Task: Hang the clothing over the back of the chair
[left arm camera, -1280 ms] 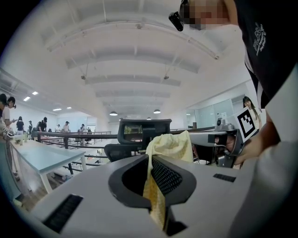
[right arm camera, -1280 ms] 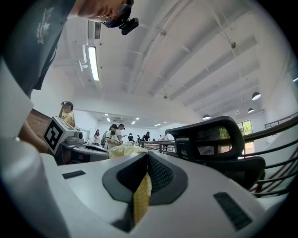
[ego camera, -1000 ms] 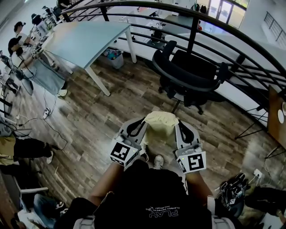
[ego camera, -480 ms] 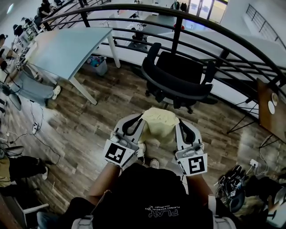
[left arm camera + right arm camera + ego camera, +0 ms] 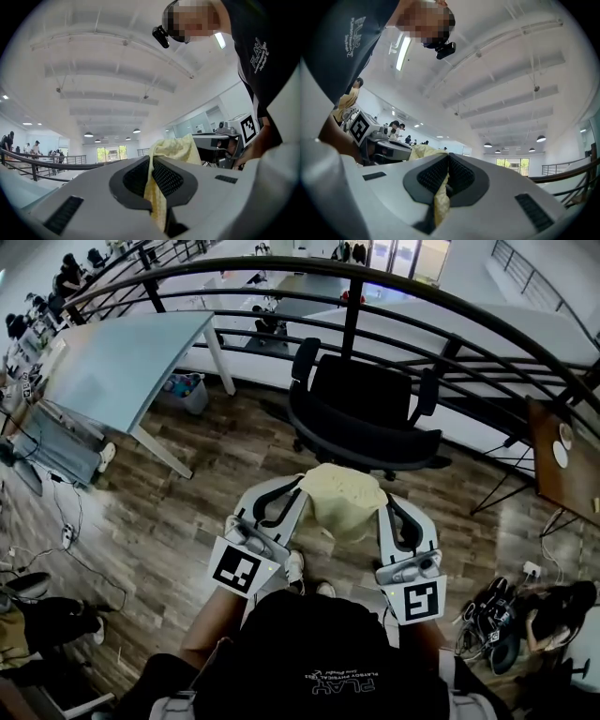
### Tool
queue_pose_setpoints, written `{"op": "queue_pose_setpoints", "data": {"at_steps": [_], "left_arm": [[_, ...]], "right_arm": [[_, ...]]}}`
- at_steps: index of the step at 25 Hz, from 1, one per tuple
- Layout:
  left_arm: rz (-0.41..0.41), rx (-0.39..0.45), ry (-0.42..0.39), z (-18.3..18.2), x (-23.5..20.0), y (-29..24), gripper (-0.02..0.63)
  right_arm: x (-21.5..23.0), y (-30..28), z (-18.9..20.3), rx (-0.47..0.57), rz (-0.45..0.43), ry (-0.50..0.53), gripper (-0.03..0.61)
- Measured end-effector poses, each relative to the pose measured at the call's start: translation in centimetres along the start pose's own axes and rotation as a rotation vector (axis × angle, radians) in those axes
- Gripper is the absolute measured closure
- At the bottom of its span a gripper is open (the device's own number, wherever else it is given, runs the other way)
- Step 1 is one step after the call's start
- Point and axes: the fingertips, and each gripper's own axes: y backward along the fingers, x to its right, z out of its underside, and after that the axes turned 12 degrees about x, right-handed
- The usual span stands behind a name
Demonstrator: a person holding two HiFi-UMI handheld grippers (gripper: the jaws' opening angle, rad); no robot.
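An open-plan office, with desk [image 5: 122, 362], swivel chair [image 5: 361, 407] and mezzanine railing [image 5: 352, 304].

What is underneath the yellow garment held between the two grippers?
Wood floor and the person's white shoes show below the yellow garment; whatever lies straight beneath the cloth is covered.

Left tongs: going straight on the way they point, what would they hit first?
Probably the black office chair ahead; the left tongs grip the yellow clothing. Depth is unclear.
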Motion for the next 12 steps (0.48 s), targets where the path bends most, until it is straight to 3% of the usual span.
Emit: {"op": "queue_pose_setpoints", "data": {"at_steps": [4,8,12], "left_arm": [[0.04,0.028,-0.007,-0.9,-0.8,-1.8,0.586],[0.164,-0.053,-0.165,-0.8,-1.5,-2.6,0.588],[0.197,-0.035,-0.179,-1.5,-2.6,-4.3,0.588]], "right_arm": [[1.4,-1.2,-0.8,0.017,0.029,0.052,0.558],[1.9,-2.6,-1.9,0.036,0.048,0.106,0.558],[3.3,-4.0,-2.6,0.043,0.08,0.165,0.558]]}}
